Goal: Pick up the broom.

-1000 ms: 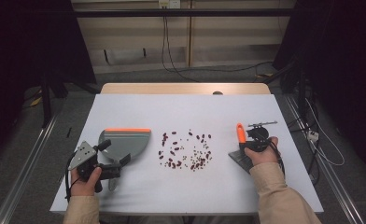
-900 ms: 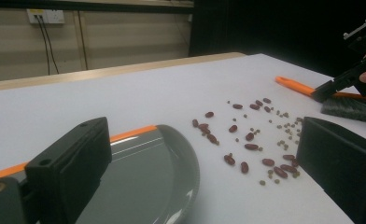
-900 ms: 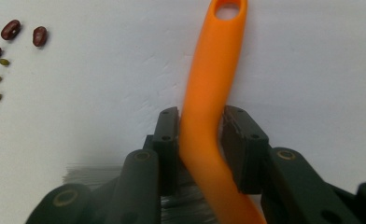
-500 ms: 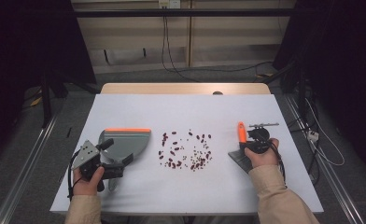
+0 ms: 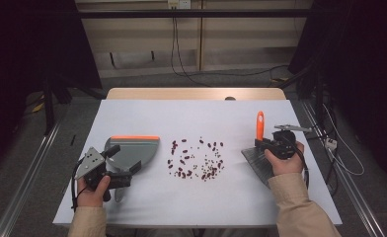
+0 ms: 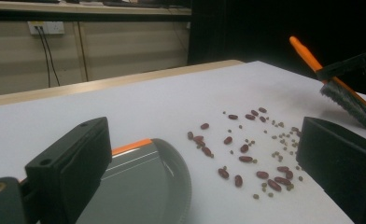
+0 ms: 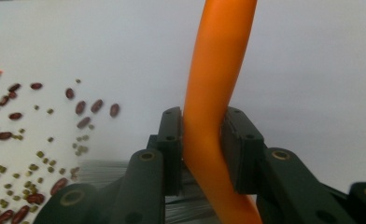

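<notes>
The light, stiff brush (image 5: 258, 148) is clamped at its slick orange handle (image 7: 216, 93) by the right gripper's (image 7: 204, 140) just-closing fingers; the left gripper's (image 6: 195, 172) fingers stand apart beside the dustpan (image 5: 132, 150).

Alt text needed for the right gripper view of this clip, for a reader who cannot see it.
The right gripper clamps its two black jaws on the curved orange handle of a brush, whose grey bristles blur below. Dark red beans and small green ones lie scattered on the white table to the left.

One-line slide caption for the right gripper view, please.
Right gripper jaws clamp the orange brush handle above a white table strewn with beans.
</notes>
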Motion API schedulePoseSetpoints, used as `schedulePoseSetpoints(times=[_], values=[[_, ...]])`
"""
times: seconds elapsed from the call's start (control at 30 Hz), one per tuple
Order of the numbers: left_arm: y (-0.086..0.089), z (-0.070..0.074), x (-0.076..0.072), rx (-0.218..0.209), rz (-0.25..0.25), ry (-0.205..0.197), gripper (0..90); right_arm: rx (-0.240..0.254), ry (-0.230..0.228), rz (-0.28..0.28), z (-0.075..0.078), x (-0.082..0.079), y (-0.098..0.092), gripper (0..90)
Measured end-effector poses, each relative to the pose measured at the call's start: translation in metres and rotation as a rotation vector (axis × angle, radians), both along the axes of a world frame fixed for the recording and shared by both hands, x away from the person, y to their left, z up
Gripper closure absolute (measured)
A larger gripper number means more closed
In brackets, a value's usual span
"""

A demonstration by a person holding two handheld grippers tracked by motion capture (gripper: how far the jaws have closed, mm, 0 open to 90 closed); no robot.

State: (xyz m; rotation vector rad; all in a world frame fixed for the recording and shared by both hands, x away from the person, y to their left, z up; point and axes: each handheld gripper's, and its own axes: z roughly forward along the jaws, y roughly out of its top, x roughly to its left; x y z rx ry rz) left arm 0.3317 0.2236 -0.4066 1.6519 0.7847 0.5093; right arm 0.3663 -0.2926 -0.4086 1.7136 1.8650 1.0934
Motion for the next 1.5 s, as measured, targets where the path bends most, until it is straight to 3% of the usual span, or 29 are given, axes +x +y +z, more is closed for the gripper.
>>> schedulePoseSetpoints(times=[0.17,0.3,0.6,0.77,0.9,1.2,1.3,1.5], values=[[-0.007,0.005,0.001,0.006,-0.018,-0.003,3.3,0.061,-0.069,0.002,0.010,-0.007,-0.005,71.4],[-0.016,0.010,0.000,0.004,-0.023,-0.017,3.4,0.073,-0.106,0.019,0.016,-0.012,-0.003,71.5],[-0.036,0.017,0.003,0.015,-0.087,-0.011,3.4,0.100,-0.165,0.061,0.028,-0.021,0.005,71.6],[-0.046,0.018,0.003,0.012,-0.114,0.005,3.4,0.115,-0.190,0.076,0.032,-0.026,0.006,71.6],[-0.056,0.020,0.003,0.025,-0.098,0.025,3.4,0.130,-0.207,0.094,0.036,-0.029,0.008,71.6],[-0.087,0.026,0.007,0.028,-0.165,0.040,3.6,0.180,-0.279,0.135,0.052,-0.037,0.020,71.6],[-0.099,0.029,0.009,0.031,-0.192,0.049,3.9,0.171,-0.305,0.147,0.056,-0.038,0.028,71.6],[-0.123,0.029,0.013,0.013,-0.247,0.093,4.9,0.184,-0.316,0.179,0.058,-0.034,0.048,71.6]])
